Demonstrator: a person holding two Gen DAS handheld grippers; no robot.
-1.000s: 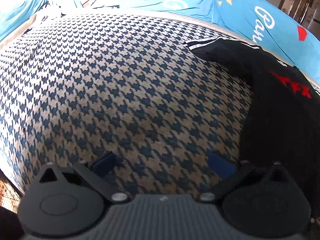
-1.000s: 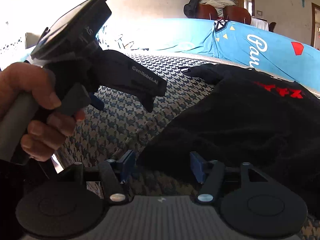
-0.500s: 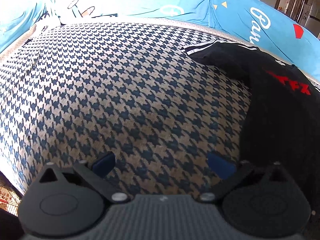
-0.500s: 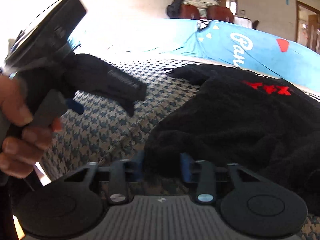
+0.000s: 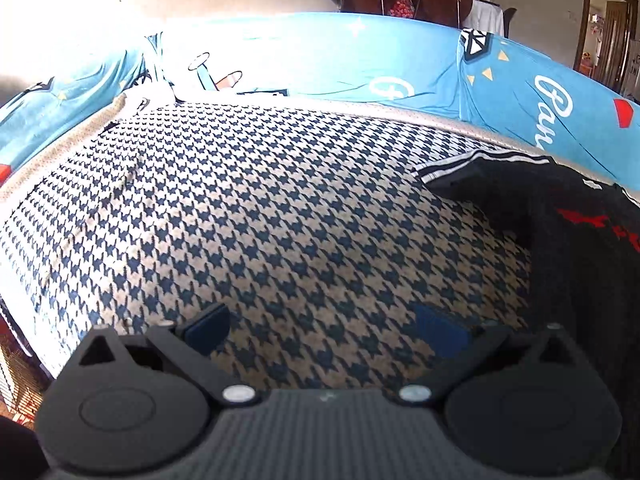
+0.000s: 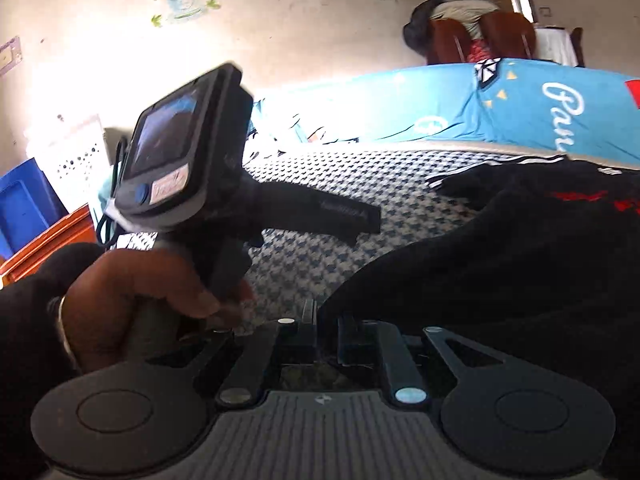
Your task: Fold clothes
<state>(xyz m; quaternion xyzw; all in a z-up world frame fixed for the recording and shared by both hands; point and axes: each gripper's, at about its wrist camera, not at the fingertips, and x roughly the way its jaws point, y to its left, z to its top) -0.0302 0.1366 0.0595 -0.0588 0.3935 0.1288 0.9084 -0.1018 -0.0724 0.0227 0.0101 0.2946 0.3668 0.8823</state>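
Note:
A black garment (image 6: 500, 264) with red print and white sleeve stripes lies on the houndstooth cover (image 5: 260, 220). My right gripper (image 6: 326, 334) is shut on the black garment's near edge, the fabric bunched between its fingers. In the left wrist view the same black garment (image 5: 592, 264) lies at the right. My left gripper (image 5: 322, 326) hovers open over bare houndstooth cloth, its blue pads wide apart and holding nothing. The right wrist view shows the left gripper (image 6: 352, 224) held by a hand (image 6: 140, 292) to the left of the garment.
A blue printed sheet (image 5: 400, 68) runs along the far side of the bed. Brown chairs with clothes (image 6: 472, 32) stand behind it. At far left are a white perforated basket (image 6: 76, 156), a blue bin (image 6: 24, 208) and a wooden edge (image 6: 52, 236).
My right gripper closed from open onto the black garment's edge. Both views tilted upward, showing more of the wall. The left gripper stayed open over the cover.

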